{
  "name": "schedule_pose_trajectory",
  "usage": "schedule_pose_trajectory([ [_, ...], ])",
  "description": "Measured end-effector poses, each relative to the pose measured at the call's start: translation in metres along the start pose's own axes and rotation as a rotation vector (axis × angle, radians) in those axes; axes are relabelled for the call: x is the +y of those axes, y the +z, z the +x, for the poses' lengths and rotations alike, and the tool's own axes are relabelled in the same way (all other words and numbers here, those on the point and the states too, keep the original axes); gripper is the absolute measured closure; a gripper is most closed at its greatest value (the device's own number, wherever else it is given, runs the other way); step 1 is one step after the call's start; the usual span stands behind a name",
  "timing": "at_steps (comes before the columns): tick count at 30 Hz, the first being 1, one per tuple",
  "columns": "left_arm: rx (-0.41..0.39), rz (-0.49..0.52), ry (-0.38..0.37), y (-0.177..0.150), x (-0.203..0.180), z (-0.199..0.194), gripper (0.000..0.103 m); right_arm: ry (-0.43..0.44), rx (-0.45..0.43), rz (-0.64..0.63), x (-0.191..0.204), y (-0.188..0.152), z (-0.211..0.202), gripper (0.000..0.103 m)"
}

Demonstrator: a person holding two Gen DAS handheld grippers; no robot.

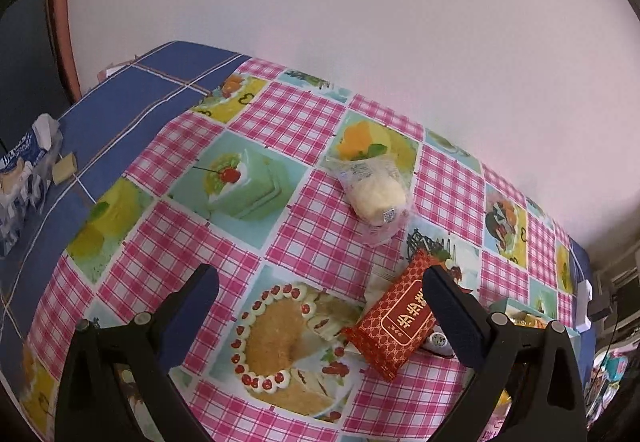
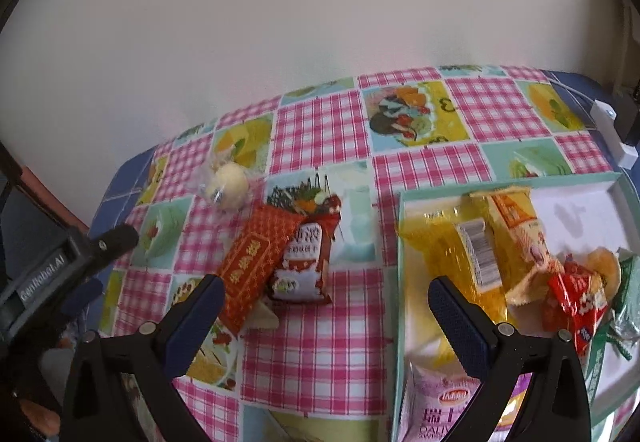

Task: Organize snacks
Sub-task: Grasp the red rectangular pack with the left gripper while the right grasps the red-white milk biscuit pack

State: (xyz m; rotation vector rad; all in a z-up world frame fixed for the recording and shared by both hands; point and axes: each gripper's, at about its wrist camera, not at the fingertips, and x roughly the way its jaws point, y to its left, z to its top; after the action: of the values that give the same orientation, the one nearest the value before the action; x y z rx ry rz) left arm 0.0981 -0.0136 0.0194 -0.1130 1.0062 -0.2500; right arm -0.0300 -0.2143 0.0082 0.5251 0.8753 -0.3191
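A red patterned snack packet with gold lettering (image 2: 252,274) is lying flat on the pink checked tablecloth (image 2: 320,342), overlapping a red-and-white snack pouch (image 2: 304,266) beside it. A clear-wrapped pale bun (image 1: 374,194) is sitting farther back. The mint-rimmed white tray (image 2: 400,282) is holding yellow, red and purple packets. The left gripper (image 1: 320,298) is hovering wide open and empty near the red packet; the right gripper (image 2: 326,306) is likewise spread wide, holding nothing.

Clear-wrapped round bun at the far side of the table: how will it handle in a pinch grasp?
The bun looks soft and pale, so it will probably squash under firm fingers. Its clear wrapper looks loose and glossy, likely to slip or crinkle. Rounded shape, seen also from the right wrist, so a push may roll it.
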Motion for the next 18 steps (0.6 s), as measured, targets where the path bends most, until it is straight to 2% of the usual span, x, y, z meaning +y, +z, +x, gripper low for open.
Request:
schedule_pose_trajectory([
  [7,0.045,-0.017,0.003,0.002,-0.001,0.022,0.002,-0.035,0.033,-0.056,0.007,0.006,0.018,0.002],
  [13,0.090,-0.041,0.001,0.002,0.001,0.042,0.007,-0.035,0.073,-0.106,0.016,0.005,0.041,0.020],
  [15,0.103,-0.043,-0.001,0.001,0.001,0.047,0.011,-0.033,0.089,-0.118,0.018,0.004,0.049,0.022],
  [18,0.128,-0.045,-0.008,0.000,-0.002,0.055,0.015,-0.041,0.110,-0.143,0.021,0.001,0.060,0.030],
])
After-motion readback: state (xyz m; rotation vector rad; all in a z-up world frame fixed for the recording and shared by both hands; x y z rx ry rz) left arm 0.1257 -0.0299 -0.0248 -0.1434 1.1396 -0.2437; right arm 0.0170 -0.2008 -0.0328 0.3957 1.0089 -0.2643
